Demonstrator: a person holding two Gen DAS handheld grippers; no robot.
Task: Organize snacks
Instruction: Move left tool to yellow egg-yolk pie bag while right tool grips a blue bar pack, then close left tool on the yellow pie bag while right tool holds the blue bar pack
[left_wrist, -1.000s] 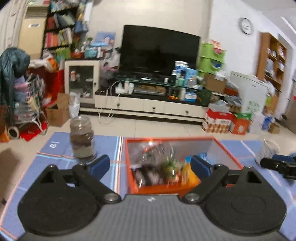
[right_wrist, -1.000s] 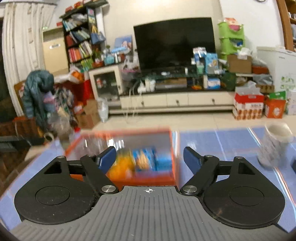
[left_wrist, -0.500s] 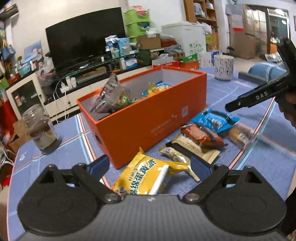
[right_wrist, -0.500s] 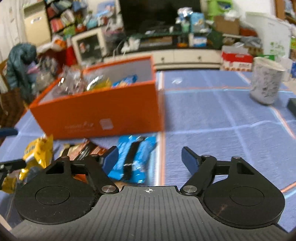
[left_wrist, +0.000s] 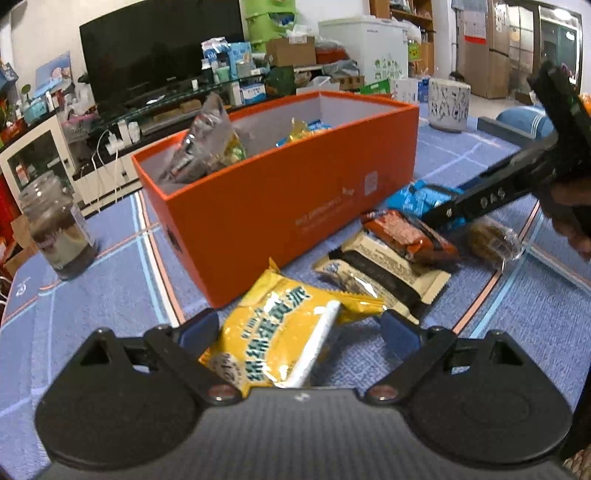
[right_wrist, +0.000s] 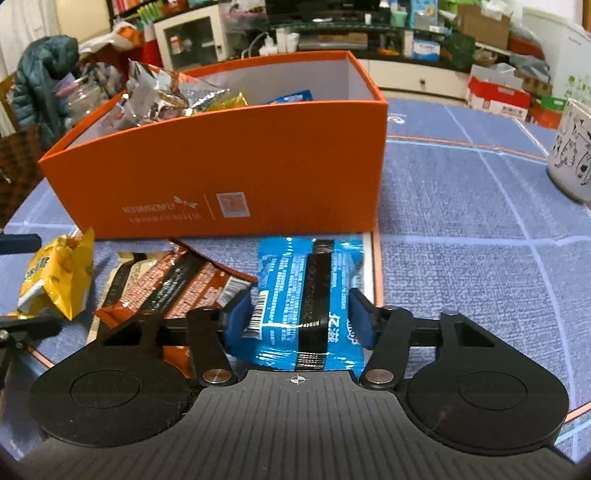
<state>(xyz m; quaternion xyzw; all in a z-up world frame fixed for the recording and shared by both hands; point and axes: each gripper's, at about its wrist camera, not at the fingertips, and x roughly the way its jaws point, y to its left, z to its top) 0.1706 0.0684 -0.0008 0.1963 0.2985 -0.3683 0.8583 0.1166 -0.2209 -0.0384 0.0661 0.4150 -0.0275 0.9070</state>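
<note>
An orange box (left_wrist: 280, 206) holding several snack packets stands on the blue cloth; it also shows in the right wrist view (right_wrist: 221, 173). My left gripper (left_wrist: 295, 330) is open around a yellow snack packet (left_wrist: 280, 343) lying in front of the box. My right gripper (right_wrist: 299, 317) has its pads against both sides of a blue snack packet (right_wrist: 306, 291) lying on the cloth. A red-brown packet (right_wrist: 173, 288), a cream-and-black packet (left_wrist: 384, 273) and a round clear-wrapped snack (left_wrist: 491, 242) lie between them.
A glass jar (left_wrist: 55, 229) stands left of the box. A white patterned cup (right_wrist: 572, 155) stands at the right. A TV cabinet and cluttered room lie beyond the table.
Both grippers came down from above the box to the loose packets. The left now straddles the yellow packet; the right has narrowed onto the blue packet.
</note>
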